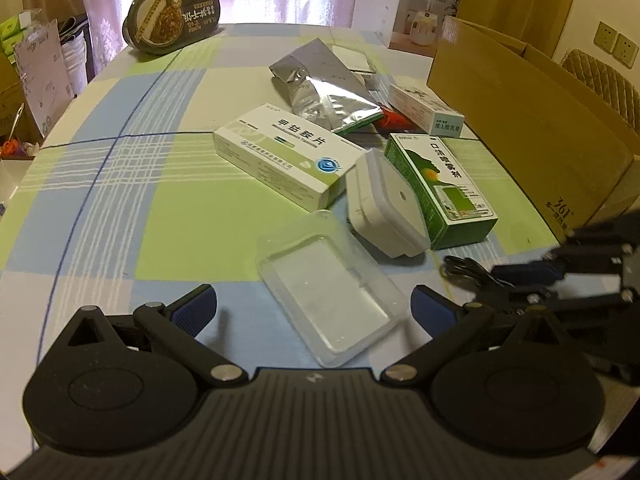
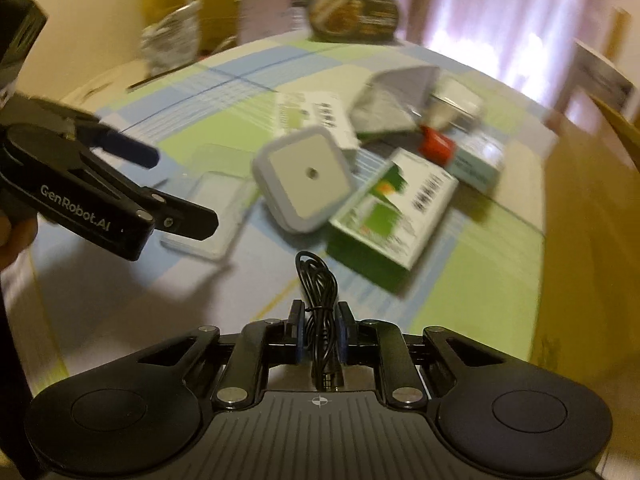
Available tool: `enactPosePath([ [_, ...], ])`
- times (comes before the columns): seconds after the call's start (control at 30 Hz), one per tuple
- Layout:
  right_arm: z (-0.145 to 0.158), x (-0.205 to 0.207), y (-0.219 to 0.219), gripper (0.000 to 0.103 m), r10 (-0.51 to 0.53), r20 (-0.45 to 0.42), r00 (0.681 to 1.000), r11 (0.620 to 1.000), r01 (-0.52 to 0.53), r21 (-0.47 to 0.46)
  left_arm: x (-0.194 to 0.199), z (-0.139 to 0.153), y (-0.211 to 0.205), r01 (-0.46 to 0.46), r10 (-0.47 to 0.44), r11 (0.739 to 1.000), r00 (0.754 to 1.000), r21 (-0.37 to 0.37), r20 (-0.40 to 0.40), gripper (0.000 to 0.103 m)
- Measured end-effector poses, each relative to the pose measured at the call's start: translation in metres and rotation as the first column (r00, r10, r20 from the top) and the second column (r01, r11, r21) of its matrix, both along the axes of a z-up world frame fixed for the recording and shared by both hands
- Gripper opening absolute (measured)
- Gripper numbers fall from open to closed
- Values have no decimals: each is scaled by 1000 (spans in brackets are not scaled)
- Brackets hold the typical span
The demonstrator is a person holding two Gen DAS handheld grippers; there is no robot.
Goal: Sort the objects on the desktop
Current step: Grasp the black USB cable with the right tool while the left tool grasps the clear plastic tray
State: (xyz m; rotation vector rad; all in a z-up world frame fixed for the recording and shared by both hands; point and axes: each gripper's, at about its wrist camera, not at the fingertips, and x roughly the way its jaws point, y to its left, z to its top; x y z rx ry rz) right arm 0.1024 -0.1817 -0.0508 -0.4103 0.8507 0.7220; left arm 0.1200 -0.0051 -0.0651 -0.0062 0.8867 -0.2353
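My right gripper [image 2: 319, 320] is shut on a black coiled cable [image 2: 318, 280] and holds it above the checked tablecloth. In the left wrist view that gripper [image 1: 520, 276] shows at the right edge with the cable [image 1: 466, 268]. My left gripper [image 1: 314, 304] is open and hovers over a clear plastic tray [image 1: 328, 284] without touching it. Behind the tray lie a white square device [image 1: 384, 204], a green box [image 1: 444, 184], a white medicine box [image 1: 280, 156], a silver foil pouch [image 1: 324, 92] and a small white-and-teal box [image 1: 428, 110]. The right wrist view is blurred.
An open cardboard box [image 1: 540, 120] stands along the table's right side. A dark oval food package [image 1: 172, 16] sits at the far left corner and a humidifier carton [image 1: 424, 12] at the far right. Clutter lies beyond the table's left edge.
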Motion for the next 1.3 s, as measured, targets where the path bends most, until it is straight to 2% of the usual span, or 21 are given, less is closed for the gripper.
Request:
enactPosePath([
  [0.1,2,-3,-8,12,-79,-8,997,997,79,19,2,-3,-8,-5,5,1000,1000,12,-1,101],
  [0.17,3,-6,-12,12,-104,-9,995,994,104,32,4,-6,-12,-13,13,1000,1000,23,-1,96],
  [0.27,3,-10,-17,12,-119,5,993,992,119,37,7,-9,-14,-36,36,999,999,30,-5,84],
  [0.4,4,-14,-21,12,-132,12,991,990,132,43,5,-8,-15,-49,49,997,999,57,4,58],
  [0.53,3,-17,-24,13,-144,9,990,988,143,52,-4,-3,-12,-23,24,997,1000,71,-11,57],
  [0.8,0,-26,-26,15,-150,11,989,987,149,52,-36,6,-21,91,-90,990,996,112,-16,57],
  [0.9,-1,-27,-25,19,-137,27,990,990,136,42,-36,4,-24,83,-83,989,997,121,-6,65],
  [1.1,-3,-24,-25,24,-122,34,992,992,120,45,-25,0,-26,74,-73,991,997,113,-15,65],
  [1.2,-3,-23,-25,24,-124,28,992,991,123,51,-24,-2,-26,72,-70,991,997,116,-23,63],
  [1.3,-3,-25,-25,23,-129,22,991,990,128,55,-25,-3,-25,66,-63,990,998,122,-29,56],
])
